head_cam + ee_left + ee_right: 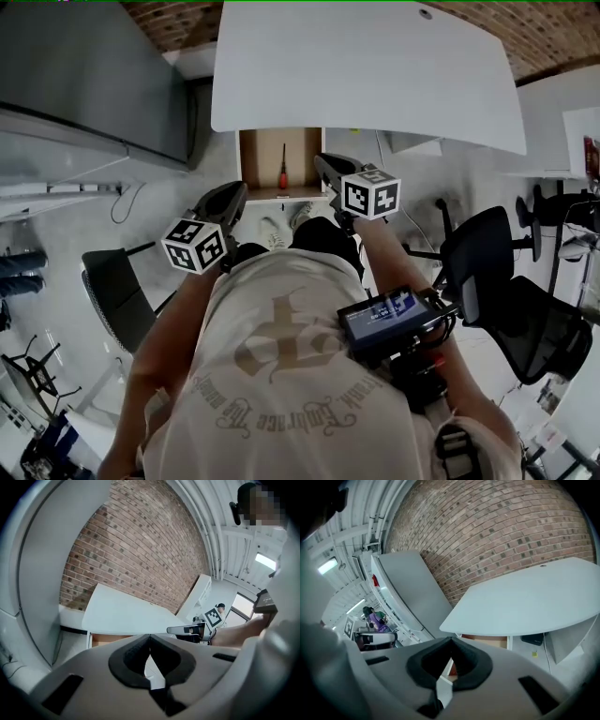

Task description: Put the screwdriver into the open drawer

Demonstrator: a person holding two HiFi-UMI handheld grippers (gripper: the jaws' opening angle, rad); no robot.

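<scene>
Right gripper view: fingers (474, 663) together, empty.

Desk top (375, 66): smooth, matt white surface. Drawer (255, 159): plain brown wood inside. Screwdriver (282, 171): glossy red plastic handle, dark metal shaft. Wall (140, 550): rough red brick. Left gripper (150, 638) and right gripper (451, 641): matt grey plastic shells, black matt pads. Shirt (281, 375): beige printed cloth.

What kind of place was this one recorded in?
Most likely an office or lab workroom: a white desk with an open wooden drawer beneath it, black office chairs beside it, and a brick wall behind.
</scene>
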